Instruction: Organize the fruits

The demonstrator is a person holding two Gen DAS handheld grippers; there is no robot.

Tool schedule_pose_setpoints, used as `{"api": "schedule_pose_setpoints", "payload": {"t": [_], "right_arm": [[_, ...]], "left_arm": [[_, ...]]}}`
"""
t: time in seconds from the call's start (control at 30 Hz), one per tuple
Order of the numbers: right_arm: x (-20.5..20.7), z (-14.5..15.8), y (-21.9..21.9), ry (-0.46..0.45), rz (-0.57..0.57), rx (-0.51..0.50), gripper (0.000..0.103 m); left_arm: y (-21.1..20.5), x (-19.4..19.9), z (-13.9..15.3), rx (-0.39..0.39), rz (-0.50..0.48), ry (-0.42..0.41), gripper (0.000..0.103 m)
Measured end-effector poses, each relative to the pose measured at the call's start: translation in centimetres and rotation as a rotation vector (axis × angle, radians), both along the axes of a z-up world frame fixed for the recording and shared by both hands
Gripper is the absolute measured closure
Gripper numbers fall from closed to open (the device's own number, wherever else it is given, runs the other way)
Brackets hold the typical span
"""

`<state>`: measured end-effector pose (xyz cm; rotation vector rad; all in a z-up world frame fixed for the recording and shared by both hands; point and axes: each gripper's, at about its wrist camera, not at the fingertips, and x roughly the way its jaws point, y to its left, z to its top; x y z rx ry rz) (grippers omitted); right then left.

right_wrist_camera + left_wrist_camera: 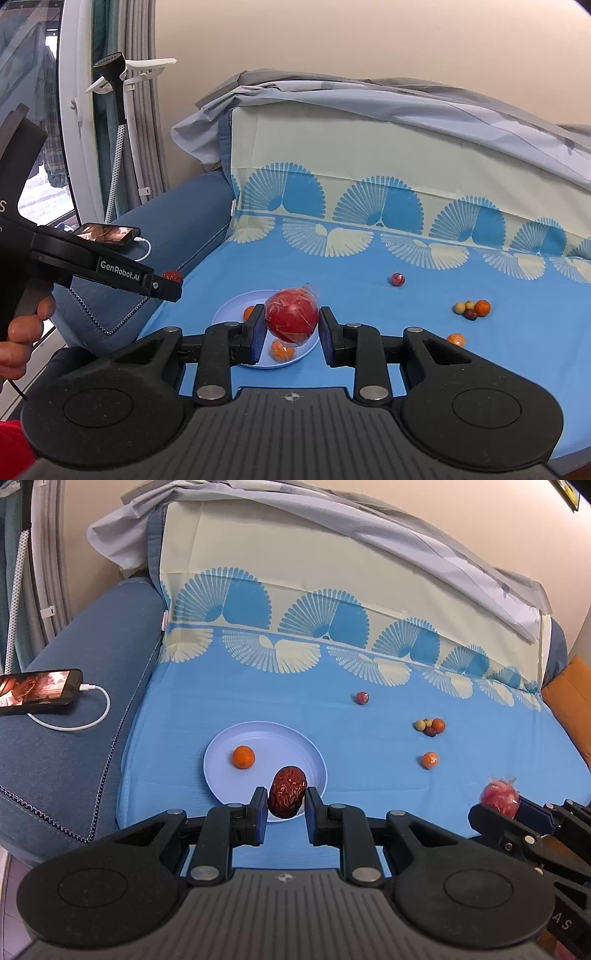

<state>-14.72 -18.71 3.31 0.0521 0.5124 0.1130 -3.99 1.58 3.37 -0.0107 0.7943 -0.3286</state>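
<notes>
My left hand-held gripper point(286, 806) is clamped on a wrinkled dark-red jujube point(287, 792), held in the air over the near rim of the pale blue plate point(273, 738). One small orange point(243, 757) lies on the plate's left part. My right hand-held gripper point(291, 325) is clamped on a red apple in clear wrap point(291, 316), also over the plate, which sits just behind it from that side. In the right wrist view two orange fruits show on the plate, partly hidden by the apple.

The plate lies on a blue sheet point(369, 812) spread over a sofa. The rest of the fruit lies loose on the sheet, to the right of the plate: a dark red round fruit point(361, 697) far back by itself, a tight cluster of small fruits point(430, 726) well to the right, and a wrapped orange point(429, 760) nearer to me than that cluster. Nothing lies between the plate and these.

On the sofa's blue armrest point(92, 635) to the left, a phone point(40, 691) lies with its screen lit and a white cable point(92, 716) plugged in. My left hand point(22, 328) grips the handle of its tool at the left edge of the right wrist view.
</notes>
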Motion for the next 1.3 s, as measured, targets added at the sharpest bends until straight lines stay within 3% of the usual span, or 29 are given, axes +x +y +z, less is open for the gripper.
{"api": "schedule_pose_setpoints", "payload": {"t": [0.43, 0.97, 1.3], "right_arm": [[0.3, 0.0, -0.6, -0.002, -0.026, -0.040, 0.071], [-0.1, 0.1, -3.4, -0.009, -0.093, 0.020, 0.071], [1.1, -0.8, -3.6, 0.011, -0.069, 0.028, 0.071]], "left_arm": [[-0.7, 1.0, 0.1, 0.004, -0.011, 0.006, 0.080], [-3.0, 2.2, 1.4, 0.015, -0.036, -0.035, 0.080], [-2.2, 3.5, 0.4, 0.019, -0.009, 0.006, 0.080]]}}
